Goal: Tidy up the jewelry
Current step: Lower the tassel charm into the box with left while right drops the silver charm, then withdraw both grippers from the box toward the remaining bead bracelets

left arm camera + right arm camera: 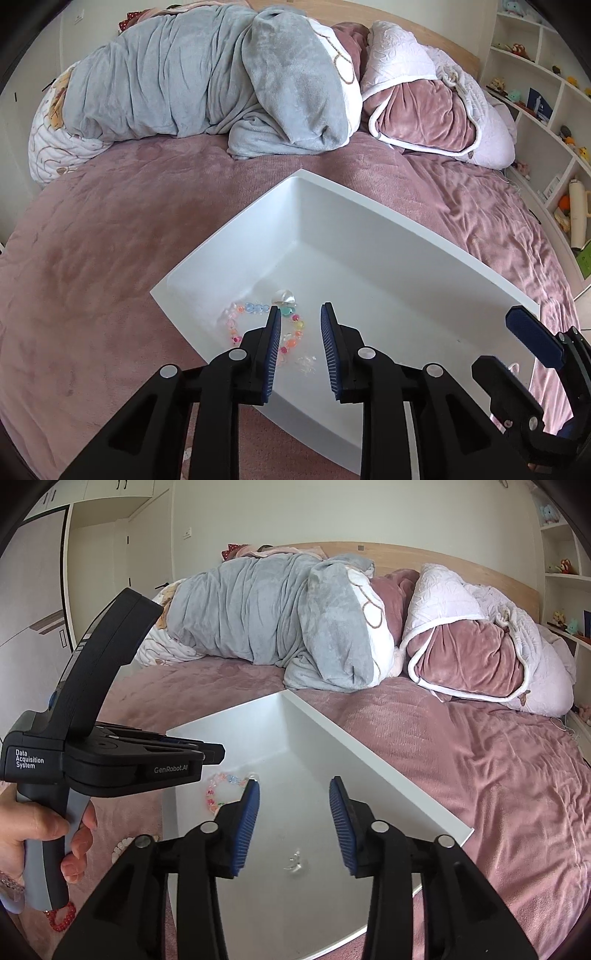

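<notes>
White plastic forms the tray (369,236) set on the pink bed (110,258). A coloured bead bracelet (236,321) is seen lower left of centre, inside the tray. The left gripper (301,314) and right gripper (294,788) are held above the tray, fingers spread wide, nothing gripped.

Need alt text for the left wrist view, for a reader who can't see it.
The open left gripper hovers over a white tray on a pink bed, above a colorful beaded bracelet lying inside the tray. The right gripper enters at the right edge; bundled blankets lie behind.
</notes>
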